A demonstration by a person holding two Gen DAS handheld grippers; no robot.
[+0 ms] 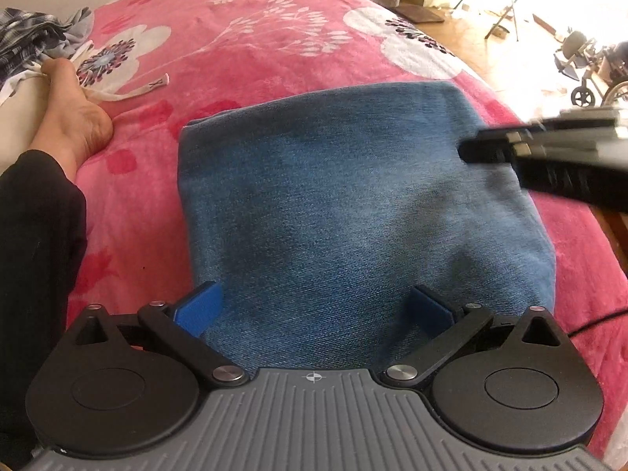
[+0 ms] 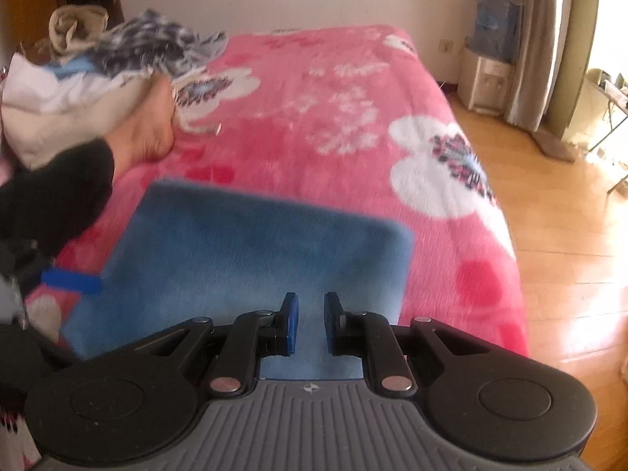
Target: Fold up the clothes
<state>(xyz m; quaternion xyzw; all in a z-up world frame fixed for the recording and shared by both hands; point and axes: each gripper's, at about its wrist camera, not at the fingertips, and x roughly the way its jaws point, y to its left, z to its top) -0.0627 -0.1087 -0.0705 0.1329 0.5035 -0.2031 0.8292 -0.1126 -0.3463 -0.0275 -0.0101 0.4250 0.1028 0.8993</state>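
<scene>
- Folded jeans point(image 1: 353, 204): a blue denim garment, folded into a compact rectangle, lying flat on the pink floral blanket point(image 1: 255, 51). All positions below are given relative to this garment.
- Left gripper point(image 1: 314, 310): poised over the near edge of the jeans. Its jaws are spread wide; the blue pads point(image 1: 198, 308) stand far apart, with denim showing between them, and nothing is pinched.
- Right gripper point(image 2: 311, 324): above the near right part of the jeans. Its jaws are drawn near to each other with a narrow gap left between them; no cloth is caught in that gap. In the left wrist view it enters from the right edge, blurred, over the far right part of the jeans.
- Bare foot point(image 1: 74, 117): to the left of the jeans and beyond them, sole resting on the blanket, with a black trouser leg point(image 1: 39, 227) running back toward the camera.
- Pile of unfolded clothes point(image 2: 90, 66): beyond the foot, at the far left of the jeans; a checked fabric and white and beige pieces are visible.
- White drawstring point(image 1: 133, 92): on the blanket beside the foot, apart from the jeans.
- Wooden floor point(image 2: 569, 235): to the right of the jeans, past the blanket's edge.
</scene>
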